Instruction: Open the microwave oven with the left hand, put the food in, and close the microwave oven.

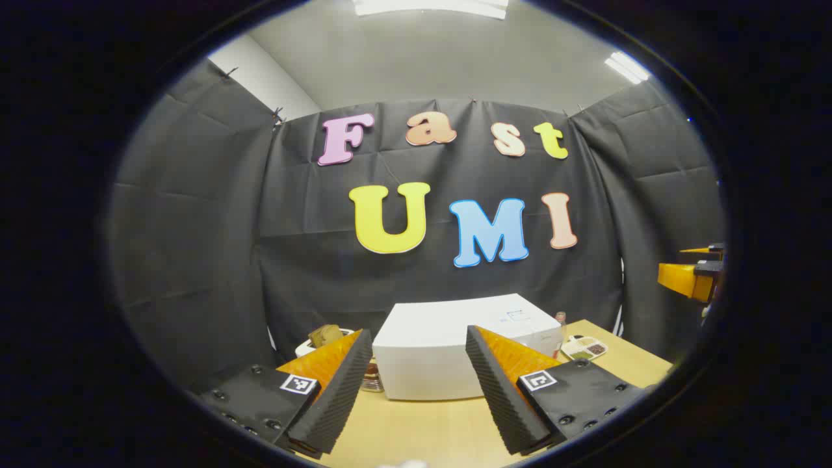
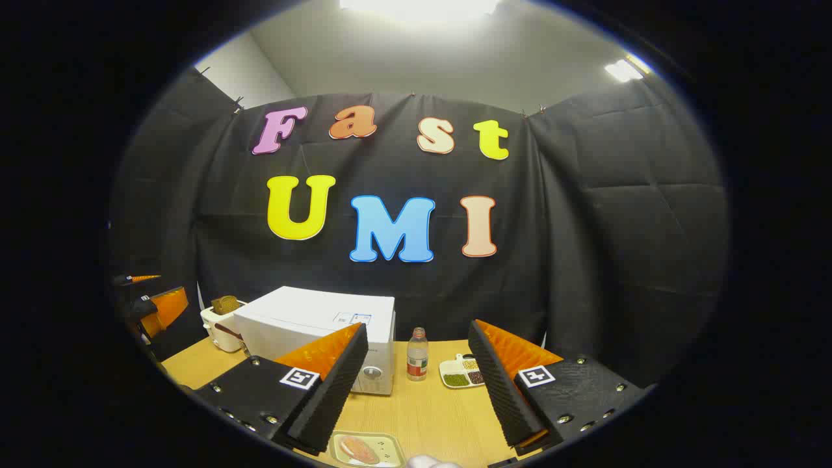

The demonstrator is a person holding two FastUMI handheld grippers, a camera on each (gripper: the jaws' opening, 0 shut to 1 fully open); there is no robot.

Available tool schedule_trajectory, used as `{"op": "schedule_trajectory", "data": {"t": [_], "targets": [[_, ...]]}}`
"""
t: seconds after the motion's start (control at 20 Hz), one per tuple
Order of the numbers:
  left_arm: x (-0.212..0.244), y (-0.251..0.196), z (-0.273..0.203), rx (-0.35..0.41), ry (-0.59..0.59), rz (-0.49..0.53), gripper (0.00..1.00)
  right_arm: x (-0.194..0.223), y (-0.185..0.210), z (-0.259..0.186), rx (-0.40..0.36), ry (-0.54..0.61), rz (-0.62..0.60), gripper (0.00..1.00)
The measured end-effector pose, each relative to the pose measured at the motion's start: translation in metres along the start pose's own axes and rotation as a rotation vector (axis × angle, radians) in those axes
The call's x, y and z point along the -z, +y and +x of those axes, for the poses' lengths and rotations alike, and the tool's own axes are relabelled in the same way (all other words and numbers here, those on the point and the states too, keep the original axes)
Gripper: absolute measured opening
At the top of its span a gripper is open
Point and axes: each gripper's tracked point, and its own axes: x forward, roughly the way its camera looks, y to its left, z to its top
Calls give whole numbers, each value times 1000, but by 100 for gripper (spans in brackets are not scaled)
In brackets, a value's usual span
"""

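**Both claws held wide above the table, microwave shut**

The left gripper (image 1: 419, 390) has its fingers spread well apart with nothing between them, raised above the wooden table (image 1: 422, 429) and facing the white microwave oven (image 1: 448, 348). The right gripper (image 2: 416, 390) is likewise parted and empty.

The microwave oven (image 2: 312, 322) is the biggest thing on the table (image 2: 429, 409), standing near the back wall with its door closed. To its left stands a white toaster (image 2: 218, 322) with a slice of bread (image 2: 225, 303) sticking up from it. Just right of the microwave stands a small upright bottle (image 2: 416, 354), and beside that lies a divided dish (image 2: 463, 375) of dark and green bits. At the near table edge, between the right gripper's fingers, sits a tray of food (image 2: 365, 450).
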Motion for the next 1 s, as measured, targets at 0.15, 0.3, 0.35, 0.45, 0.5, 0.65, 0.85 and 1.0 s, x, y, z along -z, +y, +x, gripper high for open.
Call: {"op": "schedule_trajectory", "data": {"t": [0.15,0.3,0.35,0.45,0.5,0.65,0.85,1.0], "targets": [[0,2,3,-10,2,13,100,1,1,3,-13,9,-19,95],[0,-2,3,1,-4,20,100,-5,2,4,-14,-8,-22,95],[1,1,3,-7,0,26,100,-4,4,4,-16,-2,-19,95],[1,-2,4,-1,4,12,98,-7,4,2,-14,-12,-18,95],[1,-2,4,0,3,11,98,-8,0,1,-2,-22,-24,95],[2,-4,5,5,-7,25,100,-6,0,-1,-4,-26,-11,95],[25,-17,10,18,16,29,100,-7,-8,-3,4,-15,-7,95],[47,-31,19,37,31,37,100,-8,-17,-4,17,-11,-8,95]]}}
